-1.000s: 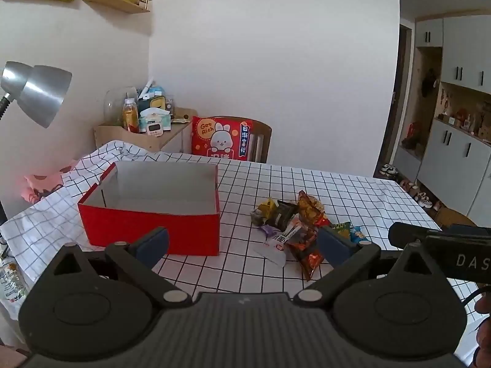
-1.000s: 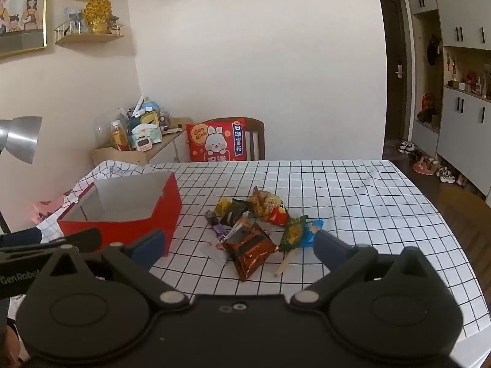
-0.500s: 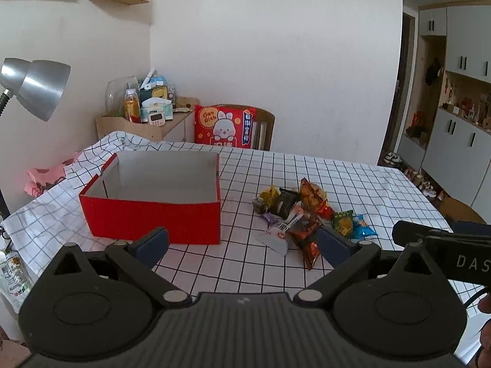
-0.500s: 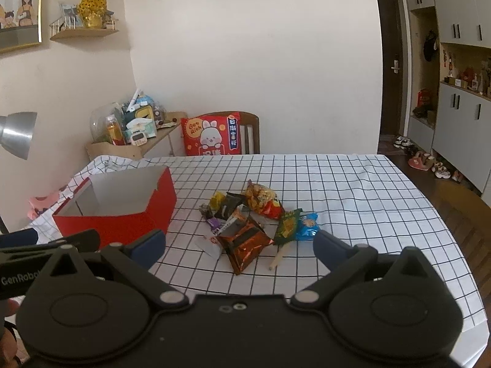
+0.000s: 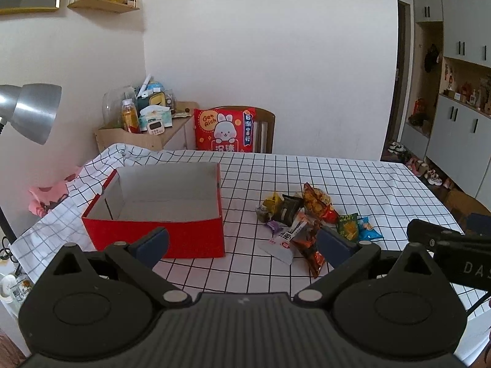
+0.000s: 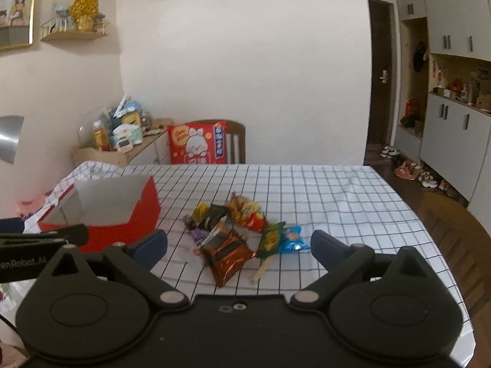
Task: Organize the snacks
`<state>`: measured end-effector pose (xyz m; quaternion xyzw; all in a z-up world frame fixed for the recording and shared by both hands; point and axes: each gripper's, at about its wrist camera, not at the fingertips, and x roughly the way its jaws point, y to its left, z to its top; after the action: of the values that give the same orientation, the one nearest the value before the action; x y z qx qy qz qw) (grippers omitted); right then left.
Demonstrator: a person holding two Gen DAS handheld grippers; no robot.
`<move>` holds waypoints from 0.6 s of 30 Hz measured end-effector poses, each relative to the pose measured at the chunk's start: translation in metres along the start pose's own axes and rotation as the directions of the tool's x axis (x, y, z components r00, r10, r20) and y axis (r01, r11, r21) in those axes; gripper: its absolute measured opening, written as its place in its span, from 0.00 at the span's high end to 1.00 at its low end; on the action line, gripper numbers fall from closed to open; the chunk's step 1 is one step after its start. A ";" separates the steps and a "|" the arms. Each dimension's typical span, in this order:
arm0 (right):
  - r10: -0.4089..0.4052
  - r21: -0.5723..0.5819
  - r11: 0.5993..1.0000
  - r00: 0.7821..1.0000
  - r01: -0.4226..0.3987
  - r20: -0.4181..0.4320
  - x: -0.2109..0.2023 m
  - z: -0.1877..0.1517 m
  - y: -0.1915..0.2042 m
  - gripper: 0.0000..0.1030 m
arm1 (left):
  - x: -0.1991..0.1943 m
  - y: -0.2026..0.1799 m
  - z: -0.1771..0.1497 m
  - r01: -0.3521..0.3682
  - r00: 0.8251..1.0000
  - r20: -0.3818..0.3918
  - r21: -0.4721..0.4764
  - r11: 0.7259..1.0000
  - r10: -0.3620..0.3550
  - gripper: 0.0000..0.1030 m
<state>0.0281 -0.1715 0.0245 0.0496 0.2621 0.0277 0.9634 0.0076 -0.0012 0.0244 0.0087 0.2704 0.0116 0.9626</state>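
Note:
An empty red box (image 5: pixel 159 211) (image 6: pixel 107 211) with a white inside stands on the checked tablecloth (image 5: pixel 353 178) at the left. To its right lies a pile of snack packets (image 5: pixel 307 220) (image 6: pixel 236 230): an orange-brown foil bag (image 6: pixel 228 253), a yellow-red chip bag (image 6: pixel 245 211), a green packet on a stick (image 6: pixel 270 239) and a blue one (image 6: pixel 291 239). My left gripper (image 5: pixel 242 242) hovers open near the table's front edge, short of box and pile. My right gripper (image 6: pixel 239 245) is open too, held above the pile's near side, with nothing between its fingers.
A wooden chair with a red rabbit cushion (image 5: pixel 225 128) stands at the table's far side. A cluttered side shelf (image 5: pixel 144 122) and a grey lamp head (image 5: pixel 30 110) are at the left. Cabinets and shoes (image 6: pixel 420 174) line the right wall.
Both views have tilted and risen a little, so the table sits lower in frame. Box and snacks have not moved. Both grippers stay open.

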 end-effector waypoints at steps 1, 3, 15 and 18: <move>0.001 -0.004 1.000 1.000 -0.001 -0.003 0.000 0.002 0.000 0.04 | 0.000 0.000 0.002 0.001 1.000 -0.005 -0.001 1.000 -0.001 0.00; 0.006 -0.009 1.000 1.000 -0.006 -0.001 0.000 0.006 0.000 0.04 | 0.000 0.002 0.007 0.005 1.000 -0.016 -0.011 1.000 -0.005 0.00; 0.019 0.000 1.000 0.999 -0.019 -0.030 0.003 0.003 0.005 0.04 | 0.005 0.002 0.004 0.013 0.999 -0.048 -0.038 0.999 -0.015 0.00; 0.024 0.004 1.000 0.999 -0.024 -0.038 0.005 0.002 0.006 0.04 | 0.006 0.004 0.004 0.014 0.999 -0.051 -0.048 0.999 -0.016 0.00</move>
<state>0.0330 -0.1653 0.0243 0.0537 0.2799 0.0399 0.9577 0.0144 0.0029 0.0245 -0.0166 0.2949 0.0109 0.9553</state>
